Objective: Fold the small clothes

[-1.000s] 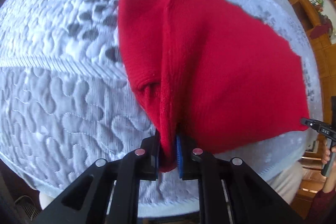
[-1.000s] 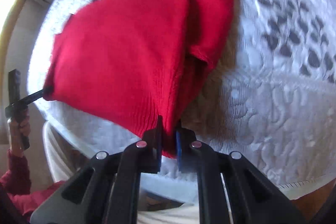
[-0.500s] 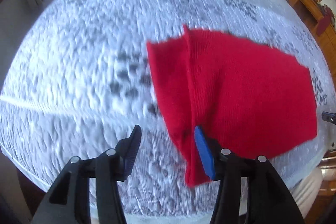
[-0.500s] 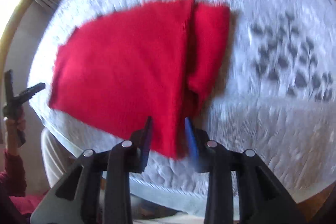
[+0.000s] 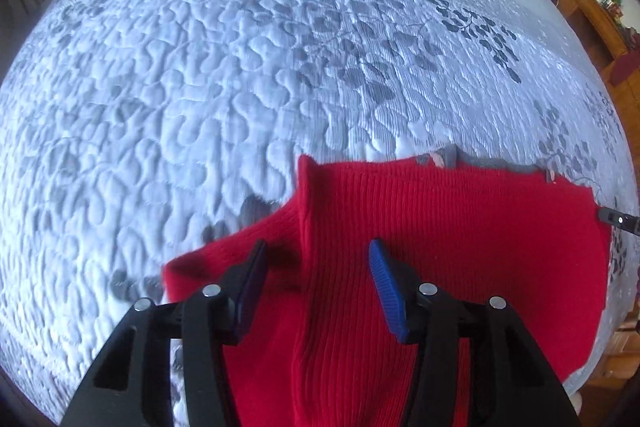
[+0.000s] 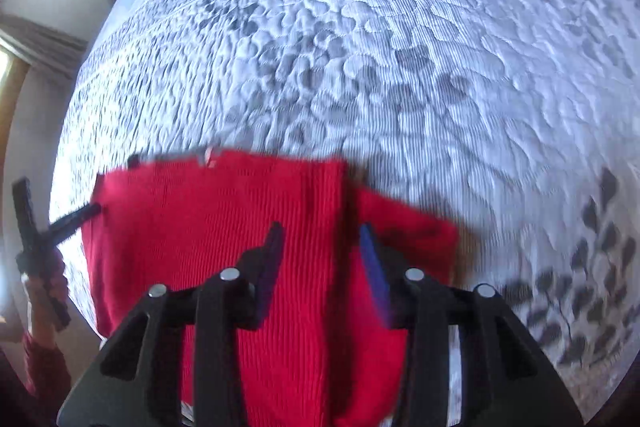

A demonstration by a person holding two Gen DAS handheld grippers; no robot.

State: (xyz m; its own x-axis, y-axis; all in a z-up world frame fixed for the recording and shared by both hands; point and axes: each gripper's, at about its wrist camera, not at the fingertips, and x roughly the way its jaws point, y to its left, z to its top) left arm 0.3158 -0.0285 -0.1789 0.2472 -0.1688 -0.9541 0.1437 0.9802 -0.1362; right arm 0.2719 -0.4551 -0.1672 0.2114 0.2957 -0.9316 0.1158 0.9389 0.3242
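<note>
While both grippers hang wide open with nothing held, left gripper and right gripper sit over the red knit garment, lying flat near the quilted bedspread edge. Soft, light, floppy rib knit; likely best pinched at corners or edges, though blur hides the layers.

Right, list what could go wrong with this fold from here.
1. Both the left gripper and right gripper are open above the red knit garment, so nothing pins the fold; it may spring back.
2. A grey layer peeks out past the far edge, so the edges look misaligned.
3. The garment lies near the edge of the quilted bedspread and could slide off.
</note>
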